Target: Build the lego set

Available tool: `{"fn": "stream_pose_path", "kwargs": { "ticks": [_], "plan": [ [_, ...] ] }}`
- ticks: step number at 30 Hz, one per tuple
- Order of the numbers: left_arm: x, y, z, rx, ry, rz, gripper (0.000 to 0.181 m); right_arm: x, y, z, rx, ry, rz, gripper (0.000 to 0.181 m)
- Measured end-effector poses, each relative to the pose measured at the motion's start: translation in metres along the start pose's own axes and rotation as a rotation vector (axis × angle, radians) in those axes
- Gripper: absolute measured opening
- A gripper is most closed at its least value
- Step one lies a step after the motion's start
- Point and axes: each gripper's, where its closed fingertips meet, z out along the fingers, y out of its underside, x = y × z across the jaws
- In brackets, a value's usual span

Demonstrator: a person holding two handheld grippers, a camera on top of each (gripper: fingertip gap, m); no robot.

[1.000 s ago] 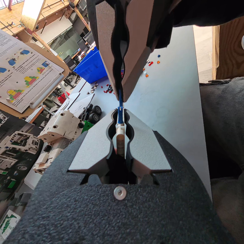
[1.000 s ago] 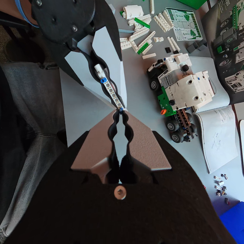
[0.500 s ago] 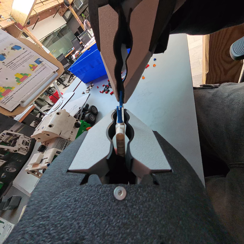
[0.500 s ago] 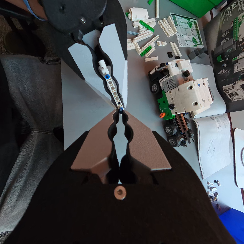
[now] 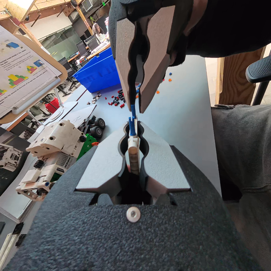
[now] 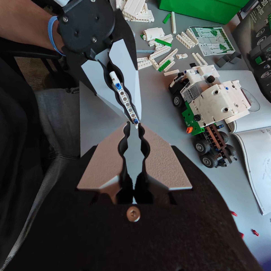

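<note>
- Right wrist view: the white beam [image 6: 127, 102], a thin strip with a row of holes and a blue pin [image 6: 135, 121] at its near end, is clamped lengthwise in the left gripper [image 6: 137, 119].
- The step looks like seating that pin; next comes a straight push or a clean let-go.
- The right gripper [image 6: 133, 124] meets the beam's tip, jaws slightly parted; I cannot tell whether it grips.
- The half-built truck [image 6: 208, 108] sits well right of the beam.

The left gripper [image 5: 134, 124] and right gripper [image 6: 133, 124] meet tip to tip, jaws parted slightly.
</note>
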Motion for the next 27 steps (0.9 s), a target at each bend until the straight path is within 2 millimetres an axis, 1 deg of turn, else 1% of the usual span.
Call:
{"fn": "stream_pose_path", "kwargs": {
  "ticks": [1, 6, 11, 14, 16, 17, 18, 20, 21, 22, 23, 25, 26, 27],
  "plan": [
    [0.000, 0.000, 0.000, 0.003, 0.001, -0.003, 0.006, 0.000, -0.003, -0.001, 0.010, 0.005, -0.003, 0.009],
    [0.001, 0.000, 0.000, -0.002, -0.001, 0.010, 0.006, 0.002, -0.004, 0.001, 0.014, 0.015, -0.018, 0.004],
    [0.001, 0.001, -0.002, -0.011, 0.013, -0.005, 0.006, 0.000, -0.003, 0.004, 0.017, -0.012, 0.005, 0.003],
    [-0.001, 0.001, -0.002, -0.010, 0.007, -0.016, 0.006, 0.002, -0.005, 0.005, 0.065, -0.022, 0.053, 0.003],
    [-0.004, -0.012, -0.006, 0.079, 0.019, -0.096, 0.006, 0.003, -0.019, -0.005, 0.171, -0.037, 0.098, 0.004],
    [-0.007, -0.021, -0.009, 0.140, 0.031, -0.180, 0.006, 0.005, -0.026, -0.013, 0.240, -0.032, 0.119, 0.004],
    [-0.011, -0.029, -0.011, 0.189, 0.047, -0.288, 0.006, 0.012, -0.030, -0.020, 0.305, -0.007, 0.151, 0.010],
    [-0.019, -0.041, -0.016, 0.285, 0.102, -0.510, 0.006, 0.020, -0.027, -0.025, 0.394, 0.014, 0.251, 0.024],
    [-0.019, -0.046, -0.018, 0.329, 0.137, -0.598, 0.006, 0.018, -0.027, -0.024, 0.450, -0.026, 0.317, 0.027],
    [-0.019, -0.050, -0.019, 0.360, 0.163, -0.659, 0.006, 0.010, -0.029, -0.022, 0.506, -0.105, 0.375, 0.030],
    [-0.016, -0.054, -0.020, 0.388, 0.200, -0.696, 0.006, 0.003, -0.030, -0.021, 0.549, -0.180, 0.417, 0.029],
    [-0.012, -0.065, -0.023, 0.453, 0.237, -0.726, 0.006, -0.002, -0.029, -0.021, 0.602, -0.236, 0.456, 0.023],
    [-0.010, -0.068, -0.022, 0.455, 0.237, -0.726, 0.006, -0.008, -0.030, -0.022, 0.611, -0.273, 0.445, 0.011],
    [-0.008, -0.068, -0.021, 0.440, 0.233, -0.709, 0.006, -0.011, -0.030, -0.024, 0.620, -0.295, 0.448, 0.007]
  ]
}}
